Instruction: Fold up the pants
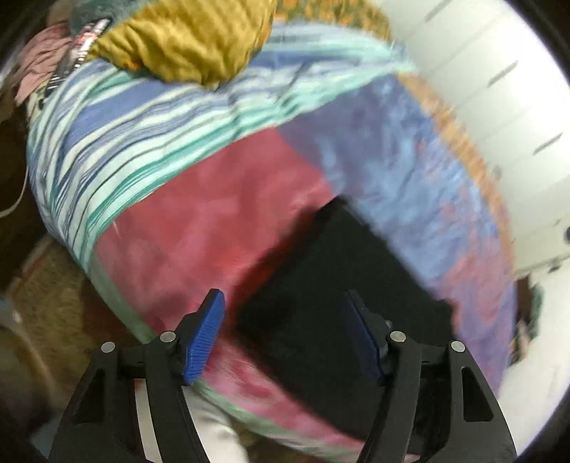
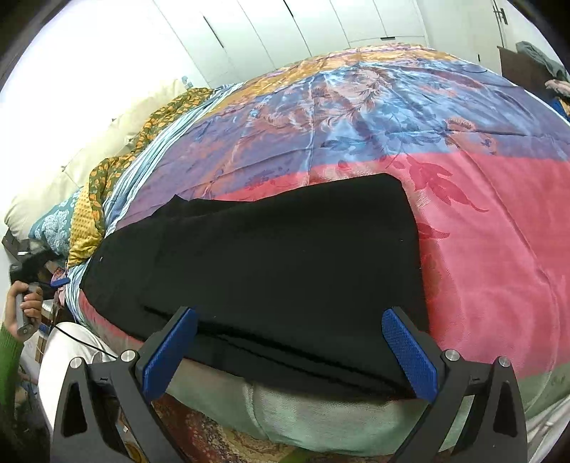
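Black pants point(image 2: 278, 256) lie folded lengthwise on the bed, along its near edge, in the right wrist view. My right gripper point(image 2: 290, 352) is open and empty just above the pants' near edge. In the blurred left wrist view the pants point(image 1: 338, 292) show as a dark patch ahead of my left gripper point(image 1: 288, 334), which is open and empty above them. The left gripper also shows at the far left of the right wrist view, held in a hand point(image 2: 25, 306).
The bed has a colourful quilt point(image 2: 481, 220) in pink, blue and orange. Pillows and bunched bedding point(image 2: 89, 185) lie at the far left. A yellow blanket point(image 1: 185, 39) sits at the top. White cupboards point(image 2: 285, 32) stand behind. A patterned rug point(image 2: 221, 441) lies below the bed edge.
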The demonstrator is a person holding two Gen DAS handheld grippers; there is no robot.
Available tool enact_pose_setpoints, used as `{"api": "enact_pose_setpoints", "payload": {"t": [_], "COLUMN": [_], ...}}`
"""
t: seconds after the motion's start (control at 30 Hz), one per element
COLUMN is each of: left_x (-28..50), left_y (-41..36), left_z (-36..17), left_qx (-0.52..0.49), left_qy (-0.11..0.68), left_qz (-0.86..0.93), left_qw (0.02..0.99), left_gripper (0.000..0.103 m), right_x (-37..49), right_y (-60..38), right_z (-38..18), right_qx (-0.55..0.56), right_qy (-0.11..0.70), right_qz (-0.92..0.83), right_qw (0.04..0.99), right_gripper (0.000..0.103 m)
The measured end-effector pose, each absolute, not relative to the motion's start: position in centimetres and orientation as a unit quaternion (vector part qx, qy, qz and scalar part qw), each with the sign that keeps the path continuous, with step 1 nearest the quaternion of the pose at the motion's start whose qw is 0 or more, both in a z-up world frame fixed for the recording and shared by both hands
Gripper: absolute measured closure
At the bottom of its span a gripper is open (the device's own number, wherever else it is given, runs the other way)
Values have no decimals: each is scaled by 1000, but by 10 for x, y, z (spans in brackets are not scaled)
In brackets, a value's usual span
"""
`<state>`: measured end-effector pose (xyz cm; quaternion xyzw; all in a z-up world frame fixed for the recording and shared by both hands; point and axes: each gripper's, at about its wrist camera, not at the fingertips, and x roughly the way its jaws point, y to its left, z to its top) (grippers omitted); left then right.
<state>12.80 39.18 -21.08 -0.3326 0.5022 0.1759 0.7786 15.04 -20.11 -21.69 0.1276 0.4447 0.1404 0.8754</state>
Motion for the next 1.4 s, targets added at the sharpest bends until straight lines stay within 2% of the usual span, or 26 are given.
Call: {"api": "enact_pose_setpoints", "payload": {"t": [0.17,0.2,0.23,0.27,0.3,0.37,0.4,0.5,0.53,0.6,0.67,0.7,0.73,0.9,1.07,1.13,1.17,1.3,1.4], "left_x": [160,166,168,172,176,183,186,188,186,181,176,171,167,153,180,181,183,195,193], "left_y": [391,393,393,392,391,380,374,375,380,392,402,407,410,412,394,386,382,365,372], "left_z": [-246,-253,-255,-258,-260,-259,-259,-259,-261,-264,-262,-260,-257,-253,-272,-275,-277,-279,-276], "left_qx": [-288,-295,-303,-315,-326,-309,-285,-271,-280,-317,-352,-371,-382,-391,-359,-344,-341,-283,-306], "left_qy": [543,540,532,524,523,534,540,545,544,541,533,522,513,492,546,560,562,579,583], "left_qz": [155,157,157,150,139,145,147,155,154,141,118,99,83,39,22,15,8,31,24], "left_qw": [774,773,775,777,775,774,778,778,775,766,761,761,764,777,757,754,753,764,752], "left_gripper": [34,38,53,62,79,80,79,62,56,55,48,35,27,24,23,3,0,0,0], "right_x": [149,149,149,149,149,149,149,149,148,148,148,147,147,148,149,149,148,146,146], "right_y": [-200,-200,-200,-199,-199,-198,-198,-198,-198,-198,-197,-197,-197,-195,-193,-193,-193,-193,-193], "right_z": [-216,-216,-216,-216,-217,-217,-217,-217,-217,-217,-217,-217,-217,-219,-219,-218,-218,-217,-217], "right_qx": [123,121,120,118,117,115,114,114,114,113,111,111,110,103,94,94,94,97,95], "right_qy": [446,447,447,448,448,449,449,449,449,450,450,450,450,453,457,456,456,454,453], "right_qz": [141,141,141,141,140,139,140,140,140,140,141,141,141,138,136,136,136,136,137], "right_qw": [875,875,875,875,875,875,875,875,875,875,875,875,875,875,874,874,875,875,876], "right_gripper": [0,0,0,0,0,0,0,0,0,0,0,0,0,0,0,0,0,0,0]}}
